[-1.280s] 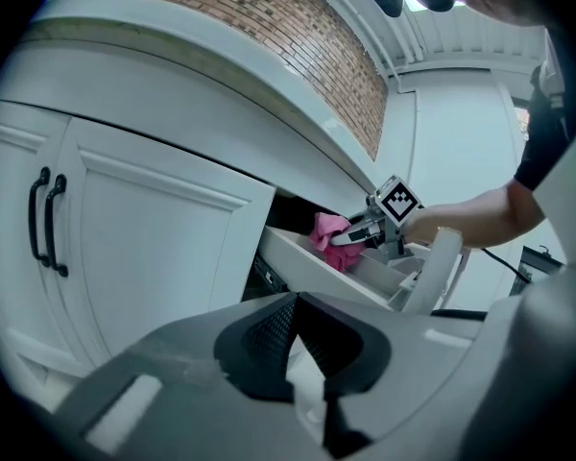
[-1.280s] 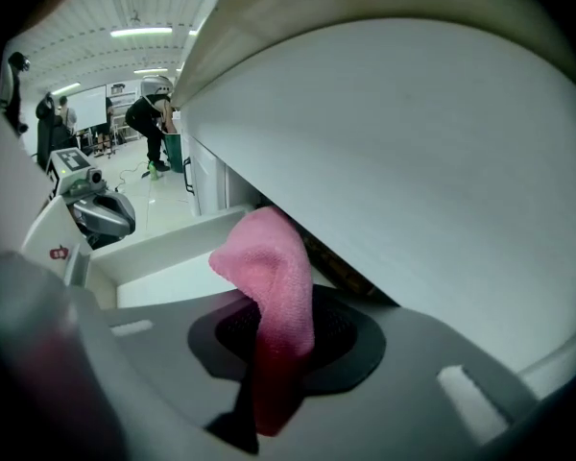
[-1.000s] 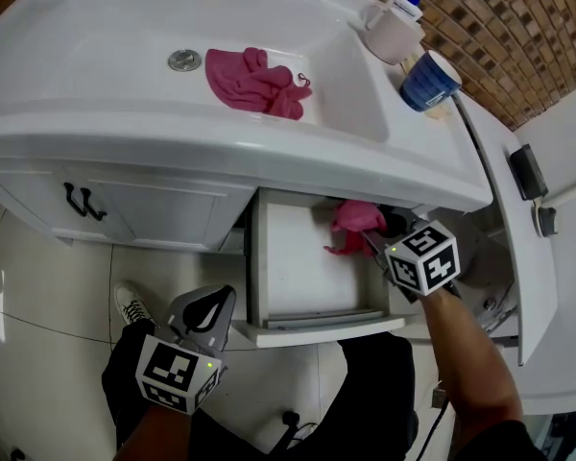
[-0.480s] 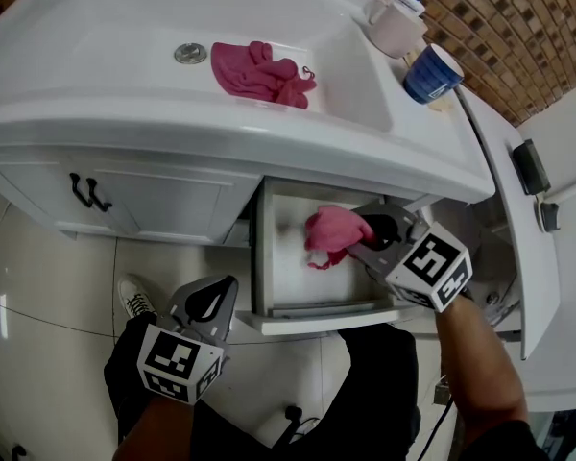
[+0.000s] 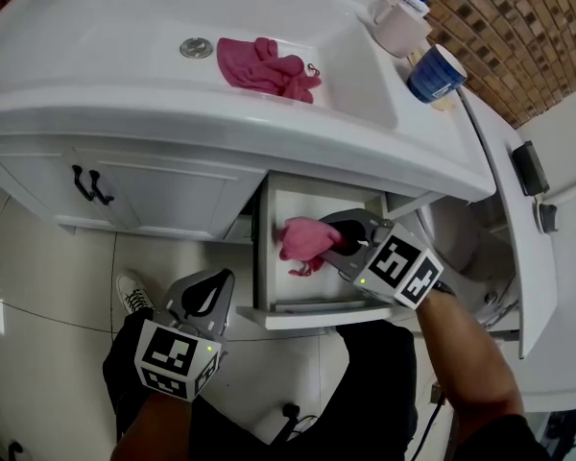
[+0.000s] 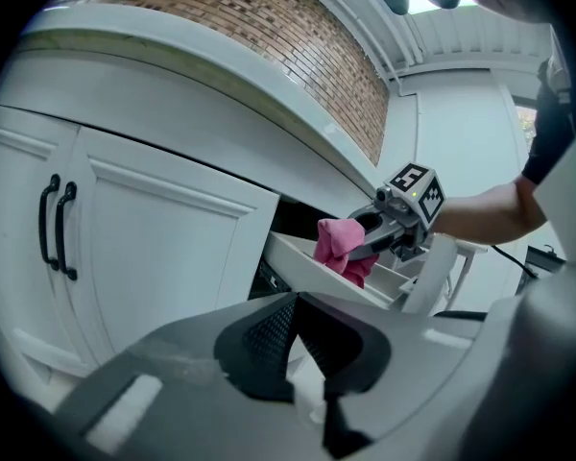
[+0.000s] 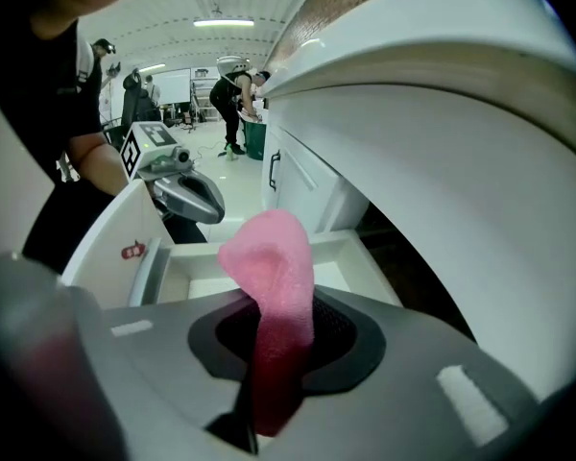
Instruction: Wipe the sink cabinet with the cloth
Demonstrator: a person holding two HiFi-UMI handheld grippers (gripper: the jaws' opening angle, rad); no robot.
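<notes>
Right gripper (image 5: 338, 241) holding the pink cloth (image 5: 302, 240) inside the sink cabinet's (image 5: 163, 195) open drawer (image 5: 278, 211).
Head view: the cloth is sitting over the drawer's floor, while the left gripper (image 5: 206, 298) is hanging low, outside it. Left gripper view: its jaws are resting together, empty. Right gripper view: the jaws are clamping the cloth, which is sticking up.

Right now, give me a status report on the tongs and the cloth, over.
Right tongs shut on pink cloth, over open drawer. Left tongs shut, empty, low. Second cloth lying in sink basin. No obstruction seen.
</notes>
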